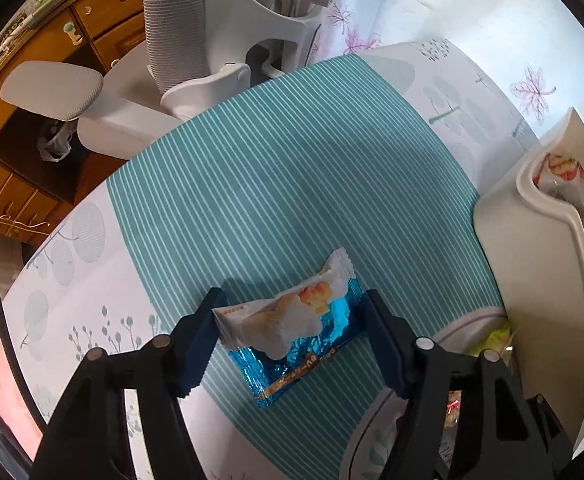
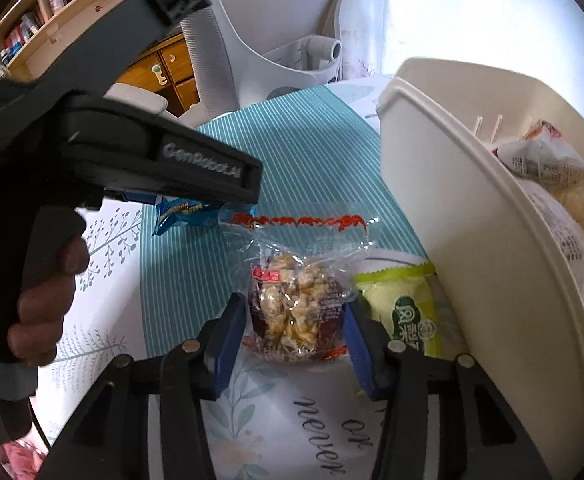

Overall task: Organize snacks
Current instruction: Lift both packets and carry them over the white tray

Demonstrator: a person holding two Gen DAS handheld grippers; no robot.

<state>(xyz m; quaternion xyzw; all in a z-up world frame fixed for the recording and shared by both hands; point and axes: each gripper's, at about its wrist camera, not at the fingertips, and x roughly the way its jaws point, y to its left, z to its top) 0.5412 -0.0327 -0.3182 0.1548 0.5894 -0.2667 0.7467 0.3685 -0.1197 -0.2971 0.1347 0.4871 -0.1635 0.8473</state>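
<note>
Closest to you, your right gripper (image 2: pixel 295 336) has its blue pads on both sides of the clear crinkly bag of nut-and-popcorn brittle (image 2: pixel 296 312). The pads look like they touch the bag, but I cannot tell if they squeeze it yet. The bag lies on the white flowery tablecloth (image 2: pixel 104 240), right at the edge of the teal striped runner (image 2: pixel 312 152). It looks light and lumpy, and the pieces inside could crack. Hold it by the fat middle and press softly. The thin flap with the red seal on top is floppy and would slip.

Just beside it on the right lies a green and white snack packet (image 2: pixel 408 312), leaning against the tall cream plastic bin (image 2: pixel 452 220). It looks flat, soft and smooth.

Your left gripper (image 1: pixel 292 320) sits half wide around two small snacks piled on the runner: a white wrapped cake snack (image 1: pixel 284 316) on top of a shiny blue foil packet (image 1: pixel 292 364). The left pad touches the white wrapper's end; the right pad is near the blue one. Both are light and slippery, so the top one may slide off. Take the white one alone by its puffy middle.

Farther off, the bin already has wrapped snacks (image 2: pixel 544 156) inside. Behind the table stands a white mesh office chair (image 1: pixel 172 24).
</note>
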